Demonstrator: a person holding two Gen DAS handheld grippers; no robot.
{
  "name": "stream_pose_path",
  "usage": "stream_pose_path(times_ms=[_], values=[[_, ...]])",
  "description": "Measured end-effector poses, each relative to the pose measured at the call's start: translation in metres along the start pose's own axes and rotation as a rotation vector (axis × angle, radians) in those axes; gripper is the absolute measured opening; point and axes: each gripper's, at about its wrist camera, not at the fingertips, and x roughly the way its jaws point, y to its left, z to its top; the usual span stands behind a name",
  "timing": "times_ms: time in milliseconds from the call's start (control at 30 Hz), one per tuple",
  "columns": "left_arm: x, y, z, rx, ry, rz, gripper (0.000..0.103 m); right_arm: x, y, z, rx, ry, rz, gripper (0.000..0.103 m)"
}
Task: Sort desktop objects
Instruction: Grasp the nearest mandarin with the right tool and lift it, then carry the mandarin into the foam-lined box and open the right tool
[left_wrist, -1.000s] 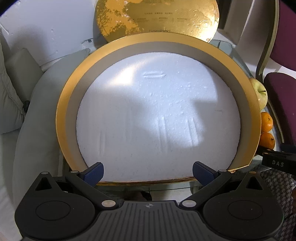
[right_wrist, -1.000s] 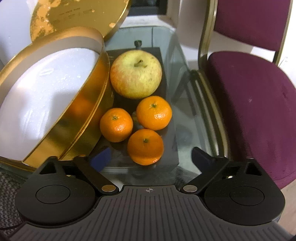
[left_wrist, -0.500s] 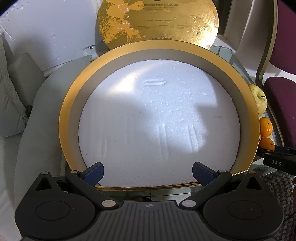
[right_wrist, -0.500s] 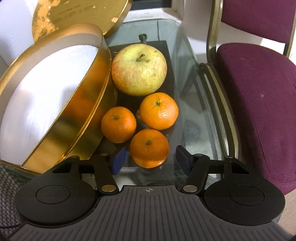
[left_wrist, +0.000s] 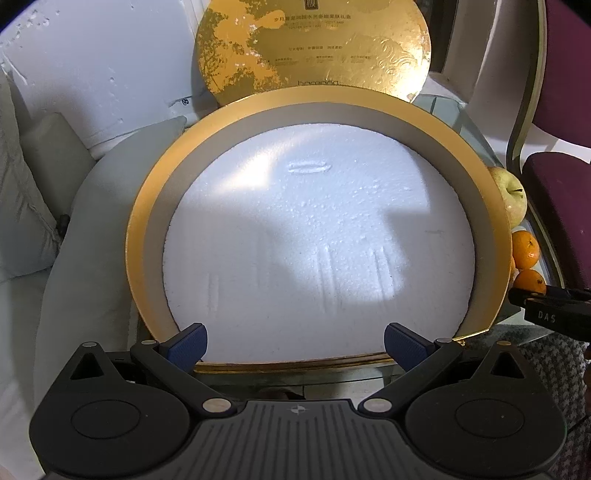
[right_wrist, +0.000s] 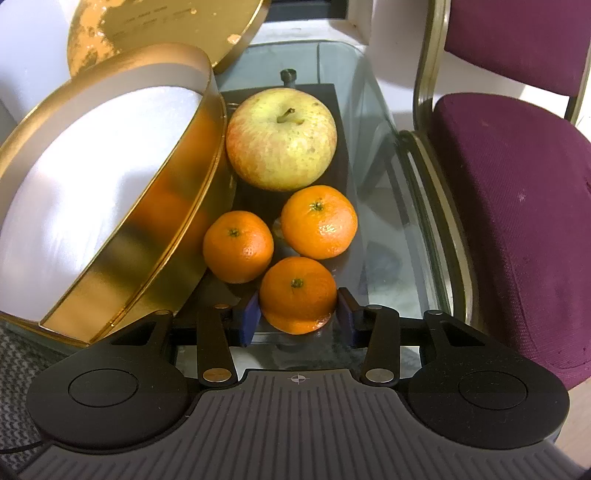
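Now the right tool (right_wrist: 297, 316) clamps the nearest mandarin (right_wrist: 297, 293) (left tool (left_wrist: 294, 345) gapes apart).

Right wrist view: blue pads (right_wrist: 248, 317) of the right gripper (right_wrist: 297, 314) are covering both flanks of the nearest mandarin (right_wrist: 297, 291); its underside is lying out of sight. Gold round box (right_wrist: 122, 258) is running off the left edge, its wall hiding part of the left mandarin (right_wrist: 238, 245) and the apple's (right_wrist: 280, 138) left side. Gold lid (right_wrist: 162, 29) is getting cropped at the top. Purple chair (right_wrist: 509, 206) is running off the right edge.

Left wrist view: box rim (left_wrist: 496, 229) is blocking most of the apple (left_wrist: 513, 199) and two mandarins (left_wrist: 526, 249). Lid print (left_wrist: 317, 26) is too small to read. Left gripper (left_wrist: 295, 343) is masking the box's near edge.
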Motion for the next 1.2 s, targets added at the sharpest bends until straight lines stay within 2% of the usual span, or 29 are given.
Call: stream_pose_path(times_ms=[300,500,633,833,1200], values=[[-0.028,0.020,-0.008,-0.061,-0.081,-0.011,0.102,-0.048,0.009,0.007,0.007,-0.085,-0.005,0.045],[-0.045,0.064,-0.016,-0.161,-0.158,0.034,0.102,-0.086,0.041,0.026,-0.065,-0.187,0.021,0.045],[-0.047,0.104,-0.020,-0.255,-0.179,0.077,0.102,-0.096,0.077,0.037,-0.124,-0.214,0.067,0.045],[-0.039,0.152,-0.032,-0.364,-0.172,0.127,0.102,-0.080,0.141,0.043,-0.228,-0.185,0.127,0.045],[-0.013,0.188,-0.048,-0.456,-0.098,0.114,0.102,-0.022,0.243,0.030,-0.404,-0.030,0.207,0.045]])
